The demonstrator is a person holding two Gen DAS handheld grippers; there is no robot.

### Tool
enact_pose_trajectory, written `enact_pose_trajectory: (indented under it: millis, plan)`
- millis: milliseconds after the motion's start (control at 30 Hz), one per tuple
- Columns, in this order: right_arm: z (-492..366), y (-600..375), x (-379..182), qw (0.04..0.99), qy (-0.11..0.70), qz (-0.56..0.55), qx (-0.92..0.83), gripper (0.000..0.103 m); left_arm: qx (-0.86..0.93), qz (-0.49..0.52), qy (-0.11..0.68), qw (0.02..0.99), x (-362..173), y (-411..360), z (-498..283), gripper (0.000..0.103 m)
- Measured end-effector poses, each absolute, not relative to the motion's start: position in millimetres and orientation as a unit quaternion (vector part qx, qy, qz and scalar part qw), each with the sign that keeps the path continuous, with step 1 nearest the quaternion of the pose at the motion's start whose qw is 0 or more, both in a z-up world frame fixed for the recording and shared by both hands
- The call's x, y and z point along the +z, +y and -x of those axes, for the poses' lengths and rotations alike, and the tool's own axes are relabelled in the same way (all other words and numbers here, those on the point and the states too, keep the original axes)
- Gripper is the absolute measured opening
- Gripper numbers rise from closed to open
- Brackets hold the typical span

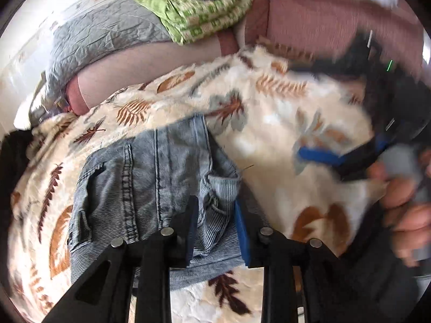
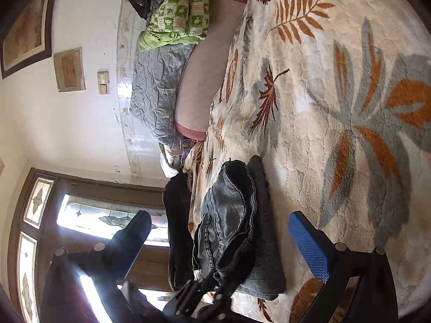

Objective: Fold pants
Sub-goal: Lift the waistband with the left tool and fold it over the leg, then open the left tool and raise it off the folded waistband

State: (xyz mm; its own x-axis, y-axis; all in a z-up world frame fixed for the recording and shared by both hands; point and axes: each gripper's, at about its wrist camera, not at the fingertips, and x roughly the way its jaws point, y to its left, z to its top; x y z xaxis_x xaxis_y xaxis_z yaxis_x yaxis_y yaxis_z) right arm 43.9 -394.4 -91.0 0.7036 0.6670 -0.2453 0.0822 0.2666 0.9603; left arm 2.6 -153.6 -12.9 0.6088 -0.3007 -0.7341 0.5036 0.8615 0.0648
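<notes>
The blue-grey denim pants (image 1: pixel 150 183) lie bunched on a cream leaf-print blanket (image 1: pixel 269 123). My left gripper (image 1: pixel 215 226) has its jaws closed on a fold of the denim near the pants' right edge. In the right wrist view the pants (image 2: pixel 234 228) show as a folded heap with the left gripper (image 2: pixel 199 296) gripping their near end. My right gripper (image 2: pixel 218 239) is wide open above the heap and holds nothing. It shows blurred at the right of the left wrist view (image 1: pixel 336 158), held by a hand (image 1: pixel 404 207).
A green checked quilt (image 1: pixel 204 13) and a grey crumpled cloth (image 1: pixel 102 37) lie on the far side of the bed. A dark garment (image 2: pixel 177 228) hangs off the bed edge. A white wall (image 2: pixel 80 123) and a stained-glass window (image 2: pixel 107 215) stand beyond.
</notes>
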Motion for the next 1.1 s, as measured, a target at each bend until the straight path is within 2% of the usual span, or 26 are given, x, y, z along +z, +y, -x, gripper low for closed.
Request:
enact_pose_trajectory:
  millis: [67,133,233,333,467,533,633,700,800,900,967,1033,1100]
  plan:
    - [-43.0,-392.3,-87.4,0.736,0.33,-0.558,0.196,0.103,-0.241,-0.079,0.35,0.902,13.9,-130.7,2.5,0.056]
    - [-41.9,-389.8,-81.2,0.752,0.329,-0.538,0.19,0.103,-0.225,-0.033,0.313,0.922,34.8,-99.3,6.0,0.065]
    - [-41.4,-378.8,-69.0,0.76,0.332,-0.52,0.205,0.103,-0.137,0.006,0.305,0.943,39.7,-49.9,-5.1,0.067]
    - [-48.1,-346.4,-43.1,0.745,0.338,-0.504,0.276,0.103,-0.083,0.035,0.354,0.931,14.4,-15.5,-30.9,0.067]
    - [-64.2,-297.6,-16.7,0.716,0.359,-0.489,0.346,0.103,-0.075,0.012,0.419,0.905,-27.8,-17.2,-44.2,0.067]
    - [-73.0,-279.1,-28.2,0.718,0.398,-0.469,0.326,0.103,-0.099,0.005,0.448,0.888,-45.4,-27.9,-45.4,0.067]
    - [-79.1,-265.8,-96.7,0.7,0.519,-0.432,0.231,0.101,-0.095,-0.053,0.43,0.896,-56.2,-49.9,-33.9,0.073]
    - [-68.0,-281.1,-109.2,0.694,0.472,-0.485,0.244,0.098,-0.098,-0.056,0.418,0.902,-50.3,-48.5,-28.0,0.073]
    - [-66.4,-287.7,-99.7,0.698,0.488,-0.473,0.226,0.099,-0.117,0.031,0.394,0.911,-28.6,-19.1,-24.6,0.073]
    - [-68.7,-284.1,-100.6,0.699,0.505,-0.448,0.235,0.099,-0.084,0.065,0.347,0.932,-8.1,6.4,-21.9,0.073]
    - [-68.0,-283.0,-98.0,0.698,0.515,-0.44,0.233,0.099,-0.067,0.07,0.367,0.925,-19.2,15.4,-32.6,0.073]
    - [-68.8,-281.8,-82.7,0.709,0.518,-0.422,0.224,0.099,-0.064,0.055,0.424,0.902,-49.2,13.1,-50.6,0.073]
    - [-73.0,-280.1,-53.5,0.733,0.495,-0.404,0.232,0.099,-0.064,0.043,0.412,0.908,-59.3,9.7,-46.0,0.073]
